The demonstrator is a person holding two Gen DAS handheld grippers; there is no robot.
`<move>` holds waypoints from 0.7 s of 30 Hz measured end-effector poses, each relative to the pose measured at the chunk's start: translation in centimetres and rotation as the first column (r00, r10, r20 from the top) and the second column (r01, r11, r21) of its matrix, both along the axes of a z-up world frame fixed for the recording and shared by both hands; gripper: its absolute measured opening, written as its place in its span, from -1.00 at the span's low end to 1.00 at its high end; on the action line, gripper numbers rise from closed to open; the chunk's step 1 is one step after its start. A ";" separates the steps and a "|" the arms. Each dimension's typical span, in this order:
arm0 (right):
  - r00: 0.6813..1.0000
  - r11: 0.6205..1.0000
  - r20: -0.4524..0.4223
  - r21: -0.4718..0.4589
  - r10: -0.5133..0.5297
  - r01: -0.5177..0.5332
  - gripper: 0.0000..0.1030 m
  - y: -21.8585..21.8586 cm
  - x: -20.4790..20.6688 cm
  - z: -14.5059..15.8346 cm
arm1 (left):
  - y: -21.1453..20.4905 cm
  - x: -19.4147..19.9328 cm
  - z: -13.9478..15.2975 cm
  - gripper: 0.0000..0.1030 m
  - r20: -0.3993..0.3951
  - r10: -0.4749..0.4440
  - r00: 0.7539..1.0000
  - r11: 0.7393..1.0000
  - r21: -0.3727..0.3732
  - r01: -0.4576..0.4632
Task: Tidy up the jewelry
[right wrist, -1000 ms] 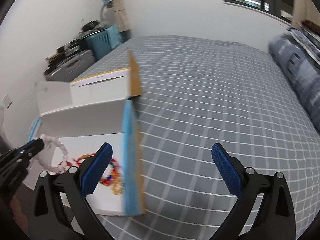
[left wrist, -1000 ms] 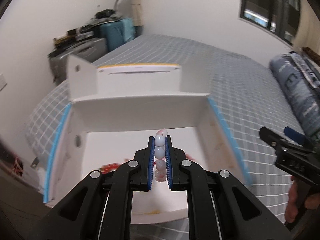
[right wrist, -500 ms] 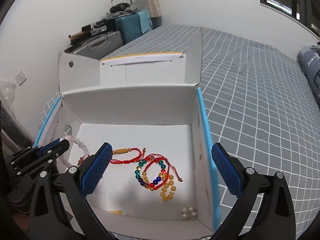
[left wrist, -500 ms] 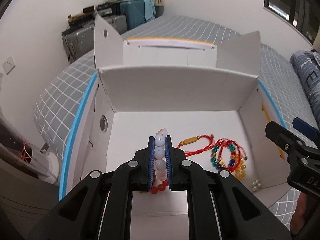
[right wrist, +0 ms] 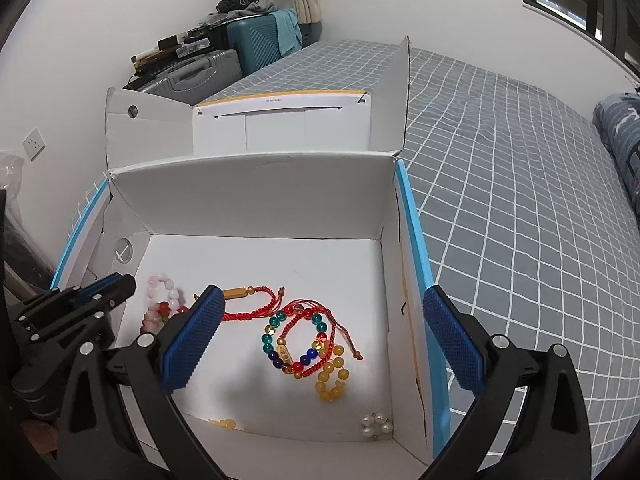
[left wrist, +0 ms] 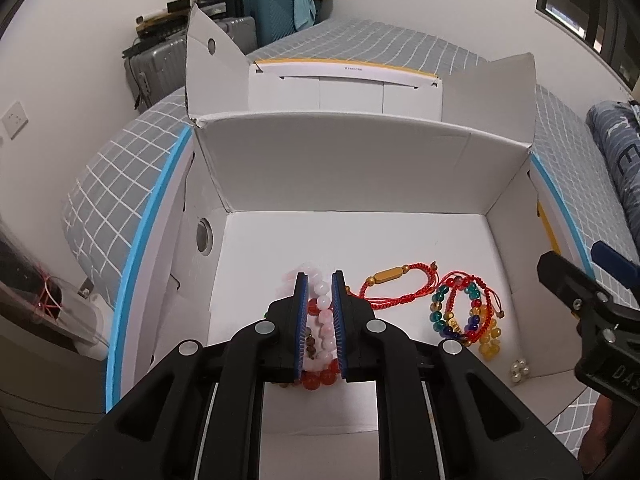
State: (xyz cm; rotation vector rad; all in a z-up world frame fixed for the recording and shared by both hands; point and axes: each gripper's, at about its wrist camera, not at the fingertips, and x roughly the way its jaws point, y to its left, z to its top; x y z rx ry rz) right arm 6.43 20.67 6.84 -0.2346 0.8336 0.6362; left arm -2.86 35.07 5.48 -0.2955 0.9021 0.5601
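A white cardboard box [left wrist: 360,168] [right wrist: 256,200] stands open on the bed. My left gripper [left wrist: 319,280] is low inside it, jaws slightly parted around a pale pink bead bracelet [left wrist: 322,300] that lies on the box floor over a red bead bracelet [left wrist: 316,380]. The pink bracelet also shows in the right wrist view [right wrist: 164,292]. A red cord bracelet [left wrist: 400,284] [right wrist: 256,304], a multicoloured bead bracelet [left wrist: 460,312] [right wrist: 304,344], yellow beads [right wrist: 332,380] and a small pearl piece [left wrist: 519,369] [right wrist: 376,426] lie to the right. My right gripper [right wrist: 320,340] is wide open and empty above the box.
The bed [right wrist: 520,200] has a grey checked cover. Suitcases [left wrist: 256,20] [right wrist: 224,52] stand against the far wall. A dark blue pillow [left wrist: 616,160] lies at the right. The box flaps [left wrist: 208,64] stand up at the back.
My left gripper lowered into the box with the pink bracelet and its jaws have parted slightly, with the bracelet now resting on the floor. My right gripper swung left over the box.
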 end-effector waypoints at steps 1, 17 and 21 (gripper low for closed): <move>1.000 1.000 0.001 0.000 -0.001 0.001 0.85 -0.1 0.0 0.1 | -0.1 -0.1 0.2 -0.59 0.004 0.002 1.000 1.000 -0.001 -0.002; 0.995 0.997 0.103 0.075 -0.015 0.008 0.85 -5.5 -6.0 2.4 | -5.7 -6.8 4.6 0.87 0.176 -0.025 0.984 0.992 0.124 0.003; 0.991 0.996 0.133 0.092 -0.025 0.013 0.85 -6.9 -8.0 2.6 | -6.4 -8.6 4.3 0.89 0.191 -0.028 0.981 0.993 0.119 0.005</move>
